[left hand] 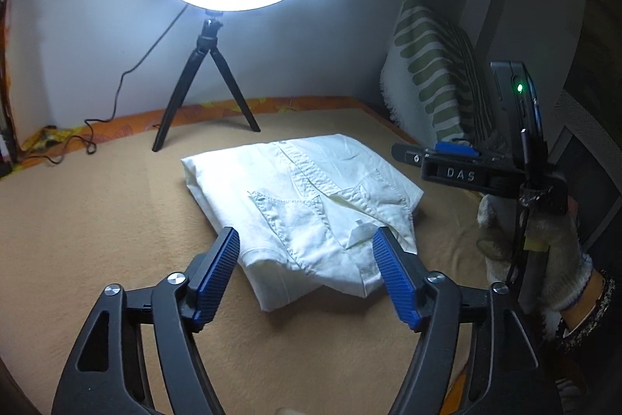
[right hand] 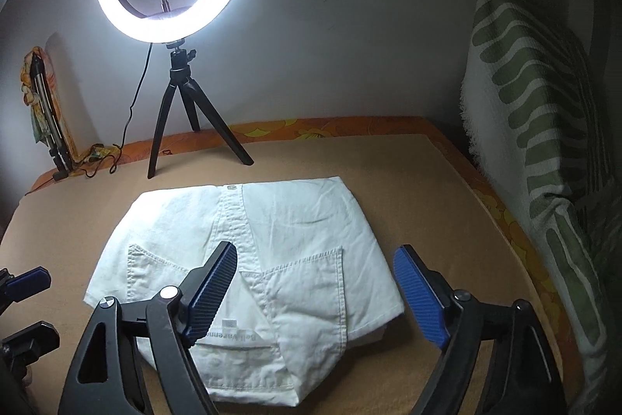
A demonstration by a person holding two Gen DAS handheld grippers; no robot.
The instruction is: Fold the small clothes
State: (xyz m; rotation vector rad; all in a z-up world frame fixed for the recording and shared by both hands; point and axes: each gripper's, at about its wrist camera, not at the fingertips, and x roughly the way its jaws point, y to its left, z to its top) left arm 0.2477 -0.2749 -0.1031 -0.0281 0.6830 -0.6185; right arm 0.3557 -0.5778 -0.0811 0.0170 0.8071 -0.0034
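Note:
A white shirt point(left hand: 307, 205) with chest pockets lies folded into a compact bundle on the tan blanket point(left hand: 97, 220). It also shows in the right wrist view point(right hand: 272, 259). My left gripper point(left hand: 305, 240) is open and empty, hovering over the bundle's near edge. My right gripper point(right hand: 315, 255) is open and empty, above the bundle's near right part. The right gripper's body, held in a gloved hand, shows at the right of the left wrist view point(left hand: 486, 174). A fingertip of the left gripper shows at the left edge of the right wrist view point(right hand: 27, 281).
A lit ring light on a black tripod point(left hand: 206, 72) stands at the back by the wall, also in the right wrist view point(right hand: 186, 111), with its cable trailing left. A green-striped cushion point(right hand: 544, 142) leans at the right. An orange patterned sheet edges the blanket point(right hand: 311, 129).

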